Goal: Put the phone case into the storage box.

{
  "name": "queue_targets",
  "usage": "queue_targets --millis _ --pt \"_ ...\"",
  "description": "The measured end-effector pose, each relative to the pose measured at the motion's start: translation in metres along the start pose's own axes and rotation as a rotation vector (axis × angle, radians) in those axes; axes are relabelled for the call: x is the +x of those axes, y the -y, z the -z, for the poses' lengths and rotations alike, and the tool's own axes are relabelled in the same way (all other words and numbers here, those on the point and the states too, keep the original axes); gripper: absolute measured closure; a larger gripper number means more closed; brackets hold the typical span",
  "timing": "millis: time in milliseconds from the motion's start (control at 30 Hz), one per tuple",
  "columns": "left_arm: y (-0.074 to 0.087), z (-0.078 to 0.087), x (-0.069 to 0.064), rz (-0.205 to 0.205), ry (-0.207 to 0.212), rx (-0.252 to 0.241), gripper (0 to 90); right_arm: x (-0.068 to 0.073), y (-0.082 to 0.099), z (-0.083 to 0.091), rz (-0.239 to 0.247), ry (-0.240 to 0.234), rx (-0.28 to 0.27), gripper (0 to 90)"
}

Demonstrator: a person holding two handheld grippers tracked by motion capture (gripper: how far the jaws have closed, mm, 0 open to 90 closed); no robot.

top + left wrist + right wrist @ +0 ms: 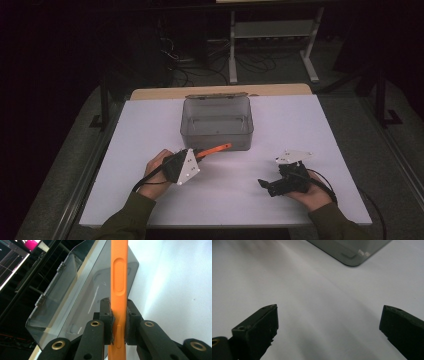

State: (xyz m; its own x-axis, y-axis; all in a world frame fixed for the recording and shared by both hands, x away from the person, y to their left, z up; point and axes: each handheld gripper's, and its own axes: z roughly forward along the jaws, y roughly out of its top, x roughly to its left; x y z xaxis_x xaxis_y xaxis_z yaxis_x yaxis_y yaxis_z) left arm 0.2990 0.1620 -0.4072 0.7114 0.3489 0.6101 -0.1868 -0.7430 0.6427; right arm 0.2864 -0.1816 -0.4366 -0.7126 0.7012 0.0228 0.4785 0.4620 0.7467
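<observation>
My left gripper [196, 154] is shut on a long orange tool handle [216, 149], which points right and ends just in front of the grey translucent box [216, 122]. In the left gripper view the orange handle [119, 290] runs straight up between the two black jaws of the left gripper [118, 315], with the box [75, 297] beside it on the left. My right gripper [263, 184] rests low at the right front of the table, open and pointing left. In the right gripper view the right gripper [328, 322] has its jaws wide apart over bare white tabletop, with nothing between them.
The white table top [300, 125] carries the open grey box at its middle back; the box's hinged lid [216, 95] lies behind it. A box corner [352, 252] shows at the top of the right gripper view. Cables and a white frame [272, 40] stand on the dark floor beyond.
</observation>
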Motion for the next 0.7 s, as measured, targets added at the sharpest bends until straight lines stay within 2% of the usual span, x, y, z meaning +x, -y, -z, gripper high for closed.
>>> queue_targets --millis 700 --pt "0.012 0.001 0.018 0.223 0.080 -0.056 79.8 0.001 -0.001 0.000 0.008 0.002 -0.004 1.7"
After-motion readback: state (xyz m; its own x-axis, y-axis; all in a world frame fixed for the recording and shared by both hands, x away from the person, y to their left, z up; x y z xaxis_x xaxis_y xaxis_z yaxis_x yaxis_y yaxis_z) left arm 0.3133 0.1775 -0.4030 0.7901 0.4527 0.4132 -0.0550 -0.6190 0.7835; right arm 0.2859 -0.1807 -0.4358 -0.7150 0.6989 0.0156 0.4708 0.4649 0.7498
